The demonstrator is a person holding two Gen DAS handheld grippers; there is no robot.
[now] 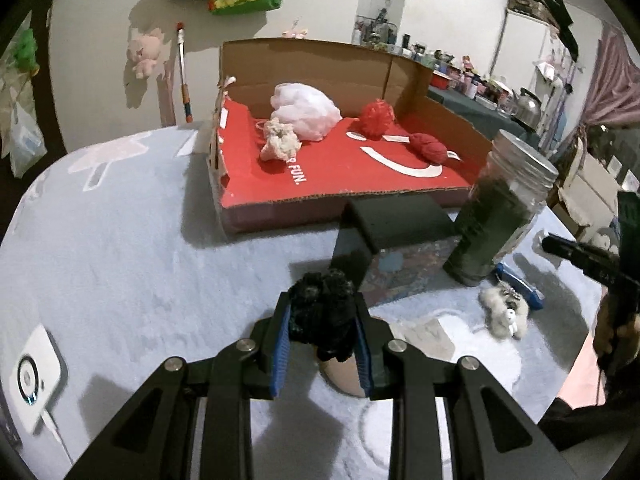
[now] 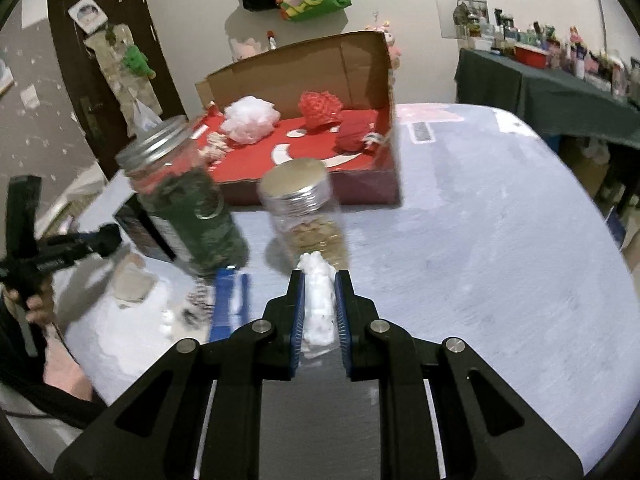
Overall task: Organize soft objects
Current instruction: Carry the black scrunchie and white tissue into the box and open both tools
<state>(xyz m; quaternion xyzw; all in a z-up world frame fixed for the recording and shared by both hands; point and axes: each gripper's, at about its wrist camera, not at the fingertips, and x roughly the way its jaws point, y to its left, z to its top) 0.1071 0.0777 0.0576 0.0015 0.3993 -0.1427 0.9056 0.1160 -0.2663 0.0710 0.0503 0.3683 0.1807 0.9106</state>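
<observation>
1. Pale blue fleecy cloth (image 1: 120,248) covers the table; an open cardboard box (image 1: 320,64) with a red floor stands at its far side.
2. Inside the box lie a white mesh puff (image 1: 308,110), a red puff (image 1: 376,116) and a red yarn ball (image 1: 430,148).
3. Left gripper (image 1: 322,312) is clamped on a black fluffy thing (image 1: 320,308), near a green-filled jar (image 1: 496,224).
4. Right gripper (image 2: 319,304) pinches a white soft thing (image 2: 318,296), just before a jar with a silver lid (image 2: 304,208).

Left gripper (image 1: 323,322) was angled downward, jaws clamped on a black fuzzy item between its pads. Right gripper (image 2: 319,306) was angled downward, jaws nearly together, pinching a white soft piece.
</observation>
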